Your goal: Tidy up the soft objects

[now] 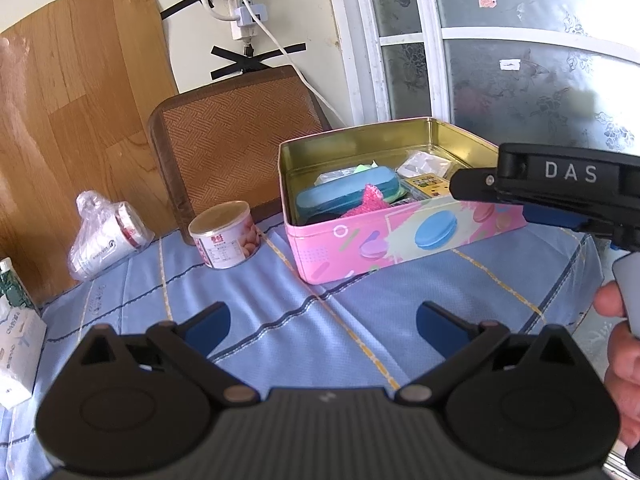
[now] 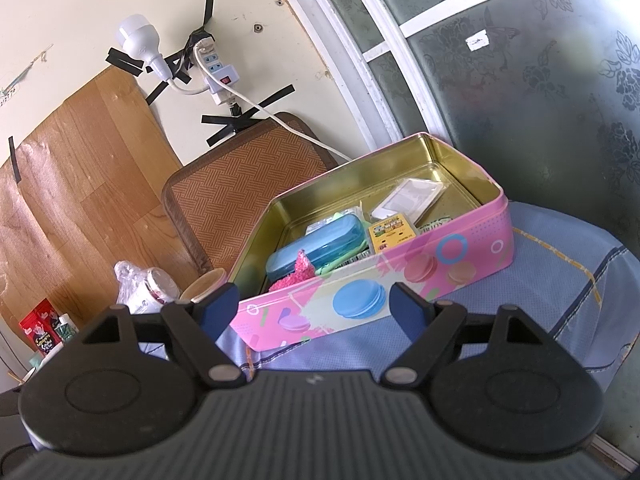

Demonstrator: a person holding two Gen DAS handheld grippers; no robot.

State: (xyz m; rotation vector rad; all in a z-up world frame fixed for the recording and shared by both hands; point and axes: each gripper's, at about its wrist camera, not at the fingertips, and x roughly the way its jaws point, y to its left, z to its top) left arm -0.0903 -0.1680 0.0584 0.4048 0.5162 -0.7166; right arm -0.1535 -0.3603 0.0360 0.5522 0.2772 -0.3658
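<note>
Both jaws gape, empty: left hand-held gripper point(image 1: 322, 320) over the tabletop point(image 1: 360, 308), right hand-held gripper point(image 2: 310, 306) facing the tin point(image 2: 400, 280). Likely between picks; next means reaching into the tin for the pink mesh point(image 2: 294, 276).

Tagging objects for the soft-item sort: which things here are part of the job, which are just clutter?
Job:
- pink tin, open
- pink mesh piece inside it
- blue case inside it
- left gripper and right gripper, both open and empty

Clutter:
- food can
- bagged paper cups
- woven mat
- power strip
</note>
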